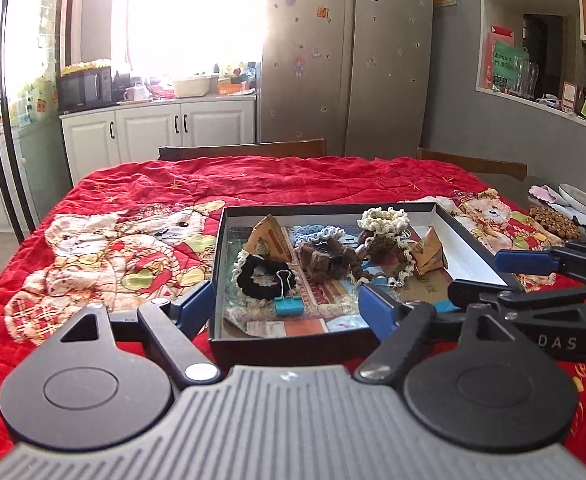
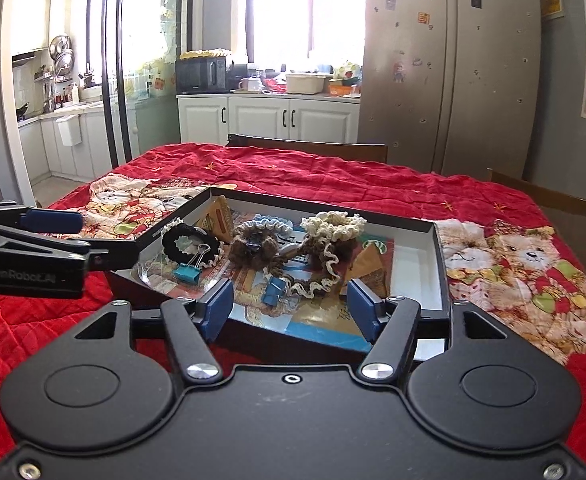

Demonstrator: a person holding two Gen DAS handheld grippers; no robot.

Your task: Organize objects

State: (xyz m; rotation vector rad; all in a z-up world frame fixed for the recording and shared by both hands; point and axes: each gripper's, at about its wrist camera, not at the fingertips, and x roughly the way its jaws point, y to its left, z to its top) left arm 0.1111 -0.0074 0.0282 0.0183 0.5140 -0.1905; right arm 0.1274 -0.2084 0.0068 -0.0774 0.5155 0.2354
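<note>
My left gripper (image 1: 289, 312) is open wide with nothing in it. Its two blue pads (image 1: 195, 306) are flat and smooth. One pad sits outside the near left corner of the box (image 1: 293, 346) and the other is over the near edge. My right gripper (image 2: 289, 308) is open wide too, and it holds nothing. It hangs level over the near edge of the box, pointing in. Both grippers are side by side, low over the table.

The box is a flat black tray with low walls and a white inside. I count two blue binder clips in it. One binder clip (image 1: 287, 300) is shiny metal with wire handles and lies near the left wall, touching the black hair tie (image 1: 259, 276). The other binder clip (image 2: 273, 290) lies closer to the near edge, by the string. I count two tan paper packets shaped like triangles. One packet (image 1: 271, 240) leans by the far left corner, the other packet (image 1: 429, 254) is toward the right wall. There is one fluffy black hair tie, one fuzzy brown scrunchie (image 1: 325, 258) in the middle, one cream ruffled scrunchie (image 1: 383, 220) behind it, and one pale blue ruffled scrunchie (image 1: 325, 234) at the back. A wavy cream string (image 2: 317, 280) trails toward the near edge.

The box sits on a soft red quilt (image 1: 133, 200) with teddy bears on it.
</note>
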